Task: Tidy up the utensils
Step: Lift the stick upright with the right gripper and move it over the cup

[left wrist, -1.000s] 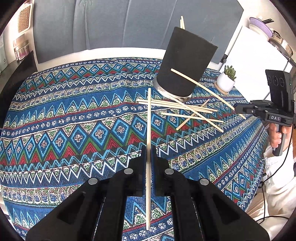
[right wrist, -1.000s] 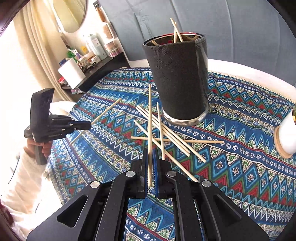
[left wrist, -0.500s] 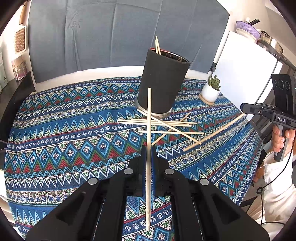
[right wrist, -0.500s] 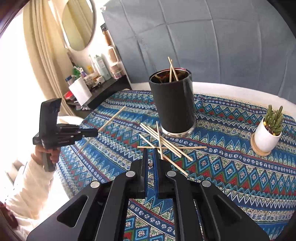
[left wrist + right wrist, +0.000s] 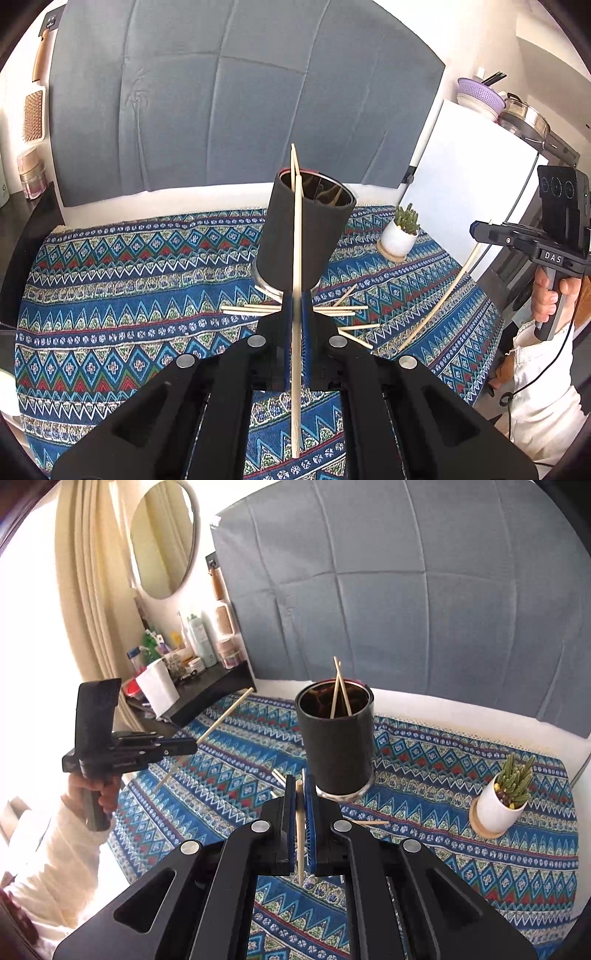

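A black cylindrical holder (image 5: 304, 236) (image 5: 338, 738) stands on the patterned cloth with two wooden chopsticks (image 5: 338, 688) in it. Several loose chopsticks (image 5: 343, 314) lie on the cloth at its base. My left gripper (image 5: 295, 306) is shut on a chopstick (image 5: 296, 236) that points up across the holder's front; it shows at the left of the right wrist view (image 5: 192, 747). My right gripper (image 5: 300, 794) is shut on another chopstick (image 5: 300, 827), held above the cloth in front of the holder; it shows at the right of the left wrist view (image 5: 476, 229), the stick (image 5: 443, 299) hanging down.
A small cactus in a white pot (image 5: 400, 236) (image 5: 504, 801) stands on the cloth right of the holder. A dark shelf with bottles and a paper roll (image 5: 159, 686) is at the far left. A white fridge (image 5: 472, 177) stands to the right. A grey padded headboard (image 5: 221, 110) is behind.
Both grippers have risen and pulled back from the holder, each still holding its chopstick. The right gripper's stick now sits lower in the jaws, its tip barely past them.
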